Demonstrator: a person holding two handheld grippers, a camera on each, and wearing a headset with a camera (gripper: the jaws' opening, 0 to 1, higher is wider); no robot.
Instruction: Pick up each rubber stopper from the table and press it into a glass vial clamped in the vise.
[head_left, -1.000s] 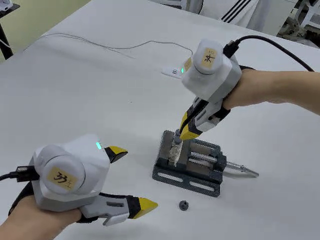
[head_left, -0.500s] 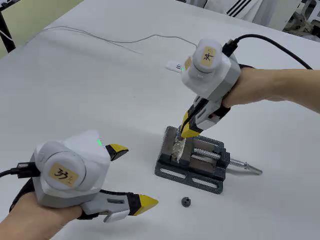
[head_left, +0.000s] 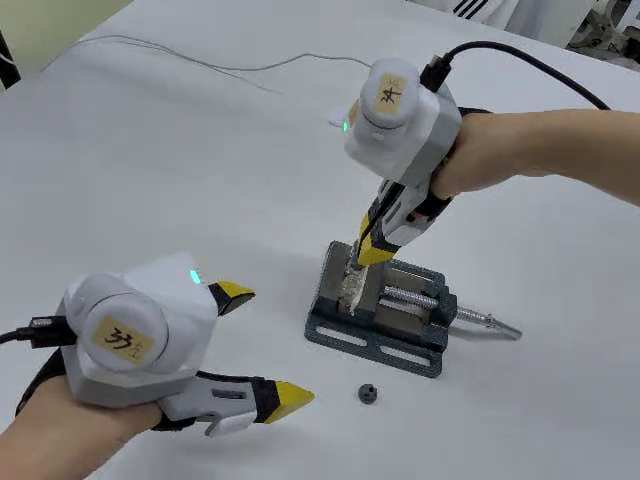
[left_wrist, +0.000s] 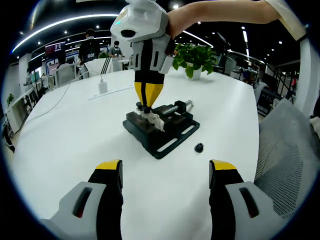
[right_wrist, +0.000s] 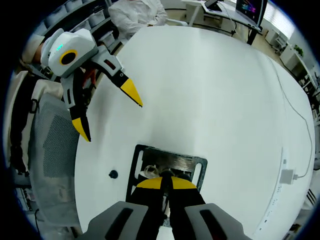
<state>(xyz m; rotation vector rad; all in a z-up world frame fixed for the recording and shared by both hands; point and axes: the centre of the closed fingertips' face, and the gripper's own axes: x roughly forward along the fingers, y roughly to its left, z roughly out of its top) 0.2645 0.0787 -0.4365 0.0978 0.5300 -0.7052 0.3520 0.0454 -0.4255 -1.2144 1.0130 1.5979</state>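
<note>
Right gripper (head_left: 362, 258) points down at the vise (head_left: 400, 330), jaws closed together, yellow tips at the mouth of the vial (head_left: 350, 290). The vial stands upright, clamped at the near end of the vise. We cannot tell whether a stopper sits pinched between those tips; the tips hide it.

Left gripper (head_left: 265, 345) hovers over the table (head_left: 150, 150), jaws spread wide and empty, well apart from the vise.

One loose stopper (head_left: 368, 393) lies on the table just in front of the vise base. The left gripper view shows it beside the vise's front corner (left_wrist: 199, 147).

Handling, as we judge it: the stopper is small, light and rubbery. It should give under a pinch and may roll or squirt out if caught off-centre. Best taken across its sides, near the wider top, leaving the lower end free to enter the vial.

The vial is glass, stiff and brittle. Any push should go straight down its axis, not sideways.
</note>
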